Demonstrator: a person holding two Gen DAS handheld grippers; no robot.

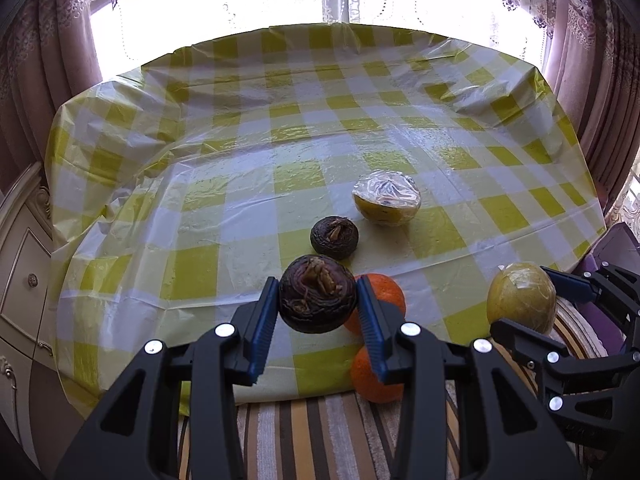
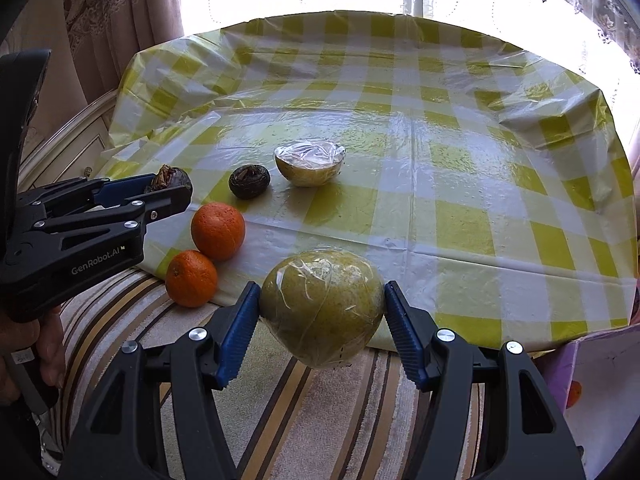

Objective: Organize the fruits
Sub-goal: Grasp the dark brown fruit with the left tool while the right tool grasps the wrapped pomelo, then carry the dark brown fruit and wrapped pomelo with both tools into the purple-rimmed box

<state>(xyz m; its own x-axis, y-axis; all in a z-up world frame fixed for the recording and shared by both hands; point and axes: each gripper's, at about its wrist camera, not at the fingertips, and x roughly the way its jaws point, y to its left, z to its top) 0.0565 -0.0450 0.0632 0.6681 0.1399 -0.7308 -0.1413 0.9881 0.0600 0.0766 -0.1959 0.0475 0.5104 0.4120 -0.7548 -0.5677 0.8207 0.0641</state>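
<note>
Dark wrinkled fruit point(image 1: 318, 300): clamped between the blue pads of the left claw point(image 1: 317, 308), lifted off the counter point(image 1: 460, 160).
Yellow wrapped fruit point(image 2: 322, 308): pinched in the right claw point(image 2: 322, 320), clear of the surface, at 6 o'clock.
Oranges: near orange point(image 2: 191, 278) and far orange point(image 2: 218, 230), touching, at the counter's 7 o'clock edge.
Second dark fruit point(image 2: 249, 181): on the cloth, centre-left.
Wrapped half fruit point(image 2: 309, 168): just beside it at 3 o'clock.
Cloth: yellow-and-white check under clear plastic.

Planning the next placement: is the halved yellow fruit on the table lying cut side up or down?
Cut side up. The halved yellow fruit rests on its rounded skin, its film-covered flat face pointing upward.
</note>
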